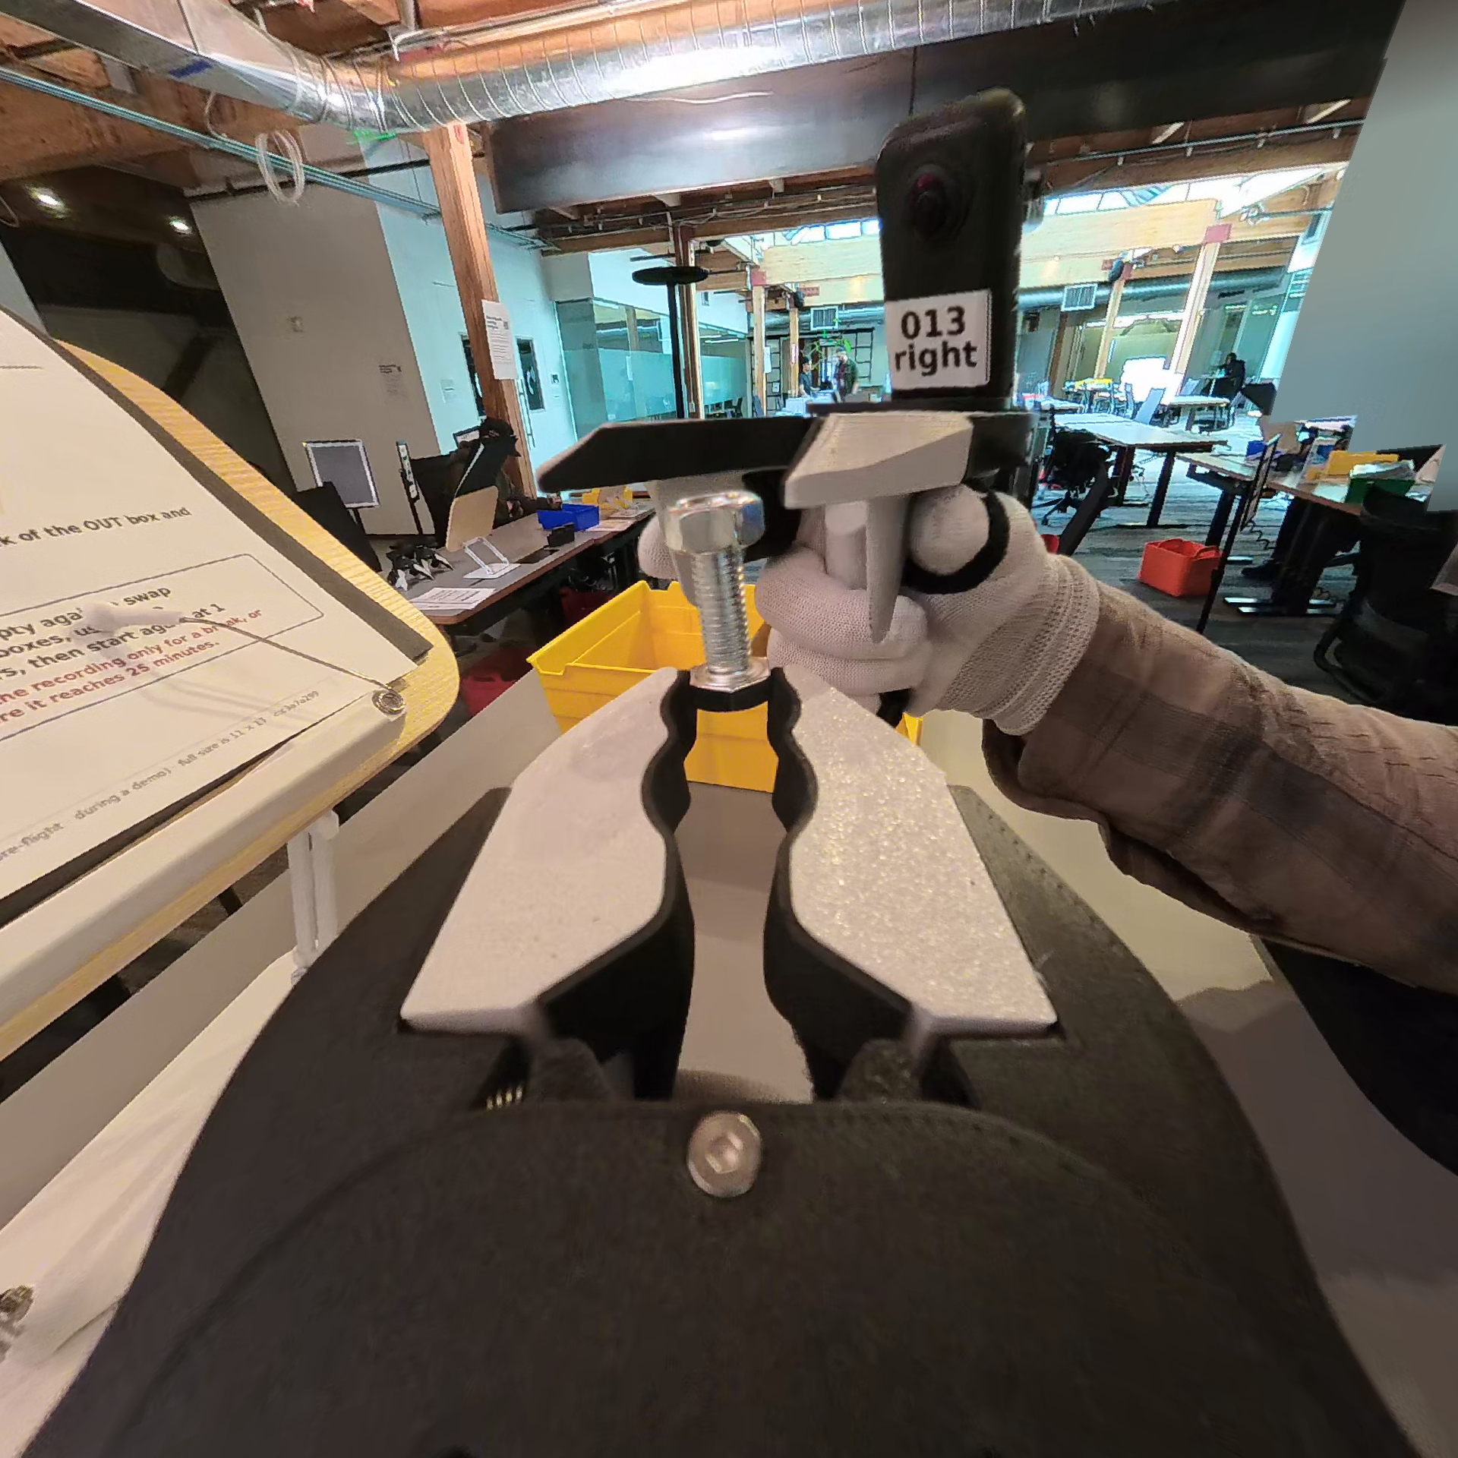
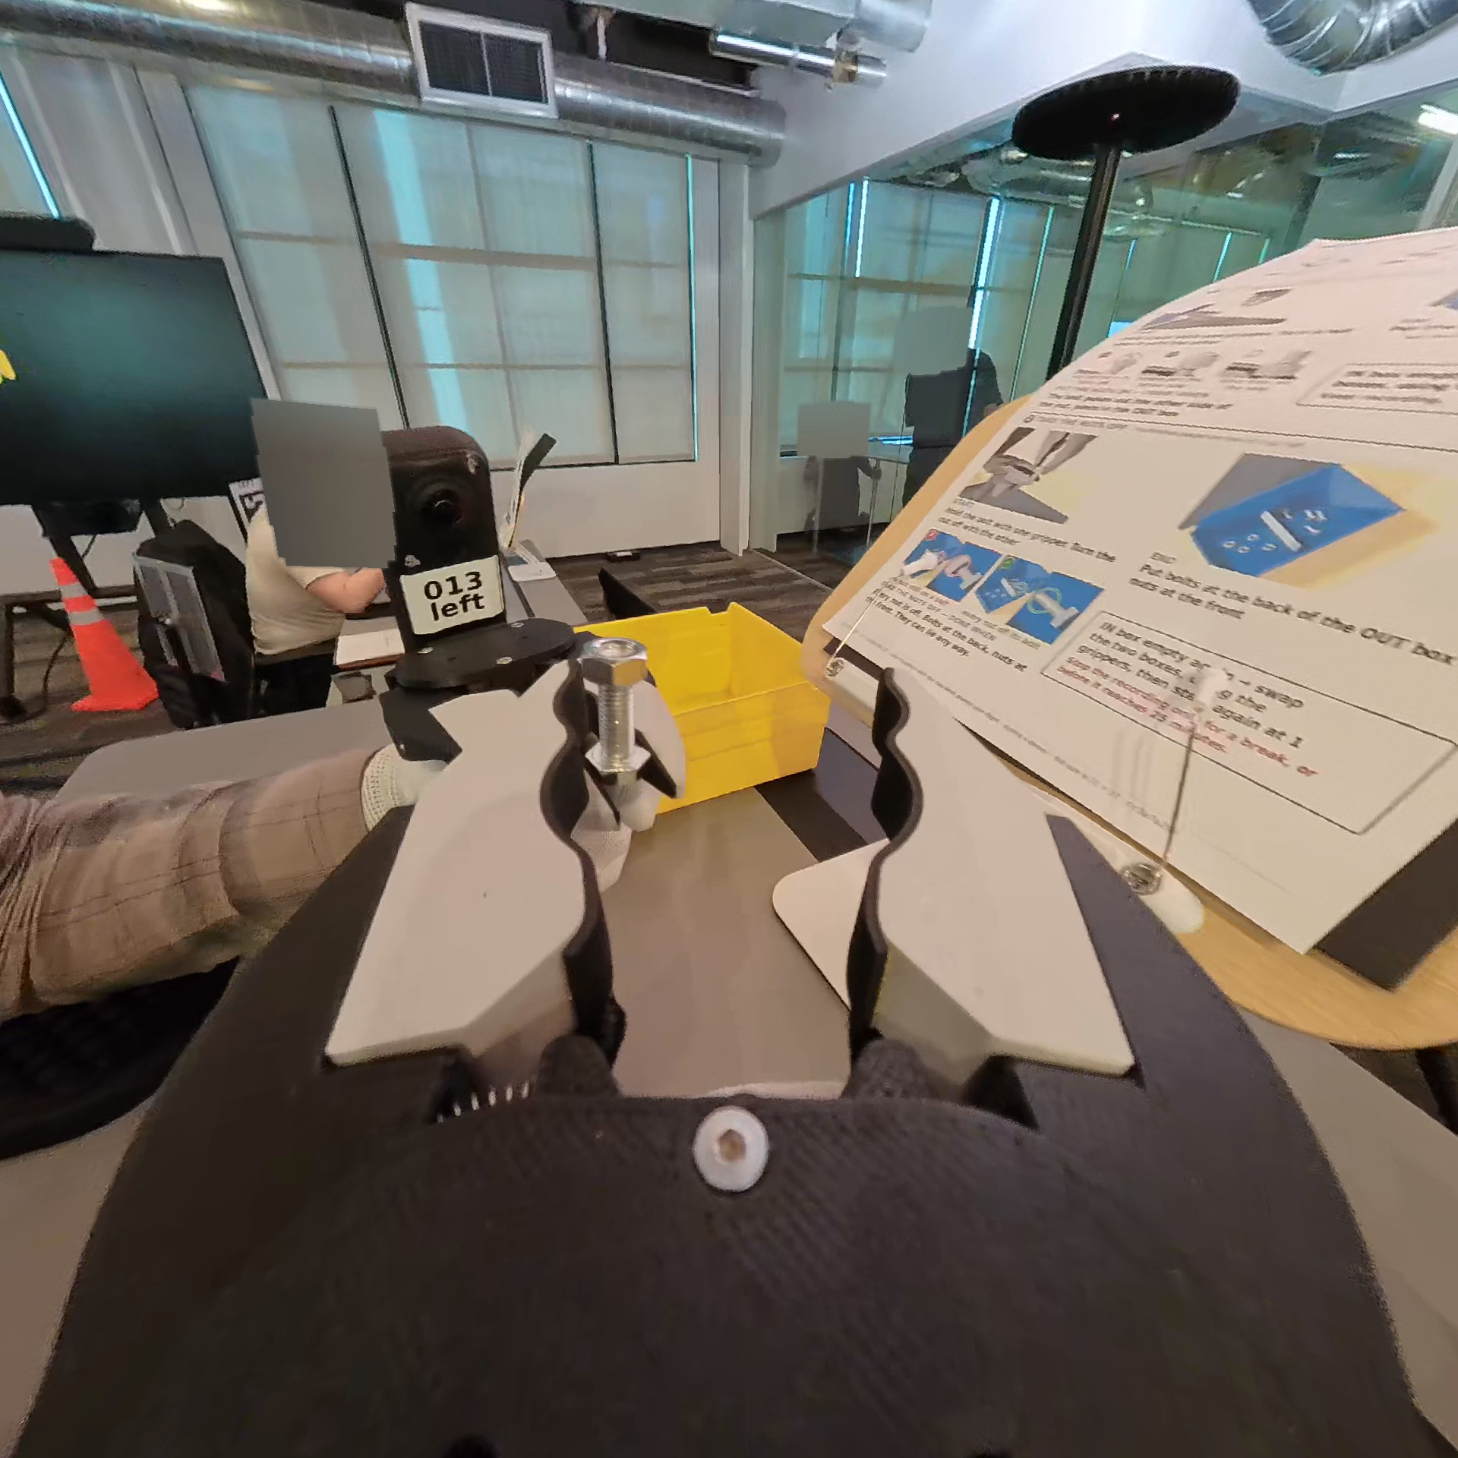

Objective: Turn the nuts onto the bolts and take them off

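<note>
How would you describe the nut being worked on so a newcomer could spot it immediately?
Start at the open yellow plastic bin on the grey table. In front of it a shiny threaded steel bolt stands upright, hex head on top. The small silver hex nut sits at the bolt's lower end, clamped between the tips of the left tool; it is the only nut in sight.

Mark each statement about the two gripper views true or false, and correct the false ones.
1. The left gripper is shut on the nut. True.
2. The right gripper clamps the bolt's head. False: its jaws stand wide open, the bolt showing beyond its left finger.
3. The bolt stands head up. True.
4. The bin behind the bolt is blue. False: it is yellow.
</note>
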{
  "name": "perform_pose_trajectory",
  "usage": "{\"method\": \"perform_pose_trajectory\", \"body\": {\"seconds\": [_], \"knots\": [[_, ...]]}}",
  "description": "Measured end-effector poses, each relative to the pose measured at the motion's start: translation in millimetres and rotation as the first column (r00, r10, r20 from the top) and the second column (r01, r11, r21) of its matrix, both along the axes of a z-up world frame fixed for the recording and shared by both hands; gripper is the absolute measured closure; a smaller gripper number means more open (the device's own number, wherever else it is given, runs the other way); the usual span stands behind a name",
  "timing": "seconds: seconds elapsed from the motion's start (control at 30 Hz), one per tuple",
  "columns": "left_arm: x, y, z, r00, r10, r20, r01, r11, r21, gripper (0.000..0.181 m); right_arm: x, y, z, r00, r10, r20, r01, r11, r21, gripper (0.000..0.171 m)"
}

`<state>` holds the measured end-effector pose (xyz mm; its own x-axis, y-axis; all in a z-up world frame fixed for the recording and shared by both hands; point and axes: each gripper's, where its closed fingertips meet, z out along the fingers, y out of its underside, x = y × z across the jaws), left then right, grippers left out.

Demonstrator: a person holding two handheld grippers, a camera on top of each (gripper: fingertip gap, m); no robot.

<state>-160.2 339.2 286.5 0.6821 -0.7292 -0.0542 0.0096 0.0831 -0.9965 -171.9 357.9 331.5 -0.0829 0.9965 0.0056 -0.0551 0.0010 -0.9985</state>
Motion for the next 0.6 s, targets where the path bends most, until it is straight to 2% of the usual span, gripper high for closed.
{"method": "perform_pose_trajectory", "body": {"seconds": [0.17,0.27,0.4,0.5,0.6], "knots": [[1.8,-0.3,-1.1,1.0,-0.002,-0.008,0.002,1.0,-0.001,0.163,-5.1,-0.2,-4.8,1.0,0.003,0.01,-0.003,1.0,-0.008,0.099],[-1.1,-1.0,1.2,1.0,-0.001,0.001,0.001,1.0,0.004,0.163,4.3,15.0,-3.3,0.999,-0.039,-0.012,0.038,0.998,-0.04,0.109],[-0.3,-0.4,0.6,1.0,0.004,-0.003,-0.004,1.0,0.004,0.163,5.3,2.7,-0.2,1.0,0.004,-0.004,-0.004,1.0,0.001,0.106],[0.0,1.7,-1.2,1.0,0.024,-0.021,-0.024,1.0,0.008,0.163,-1.6,-11.4,-1.6,0.999,0.04,0.017,-0.041,0.998,0.041,0.118],[-4.9,8.6,-3.8,0.993,0.099,-0.066,-0.098,0.995,0.02,0.163,-5.2,-14.9,-3.4,0.998,0.032,0.048,-0.035,0.998,0.06,0.124]]}}
